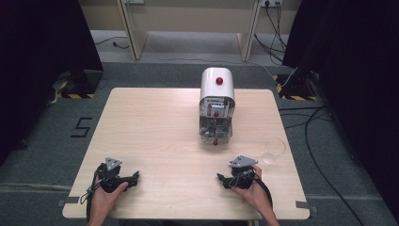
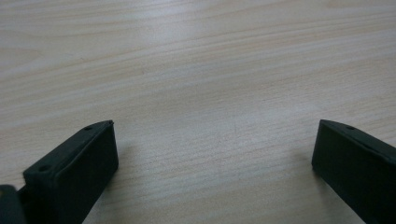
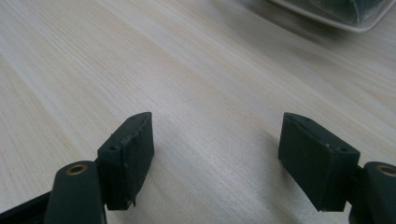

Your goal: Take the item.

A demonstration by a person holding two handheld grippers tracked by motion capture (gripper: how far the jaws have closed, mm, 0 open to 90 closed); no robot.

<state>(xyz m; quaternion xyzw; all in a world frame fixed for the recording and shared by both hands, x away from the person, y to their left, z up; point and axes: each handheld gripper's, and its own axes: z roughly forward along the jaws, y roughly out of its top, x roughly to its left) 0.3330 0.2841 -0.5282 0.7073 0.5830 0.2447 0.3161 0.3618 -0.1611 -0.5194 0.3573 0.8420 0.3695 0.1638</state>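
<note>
Two grippers rest low over a pale wooden table (image 1: 155, 122), one near each front corner. At the left, the left gripper (image 1: 134, 178) sits in the person's left hand (image 1: 109, 194), its jaws spread wide with bare wood grain between them — nothing held. Toward the middle and farther back stands a white machine (image 1: 216, 106) with a rounded top, a red knob on it and a clear front section lower down; it is well apart from both grippers. To the right, the right gripper (image 1: 221, 179) is held by the right hand (image 1: 254, 190), jaws likewise wide apart and empty. Just beyond it, near the table's right edge, lies a clear glass bowl (image 1: 274, 149).
</note>
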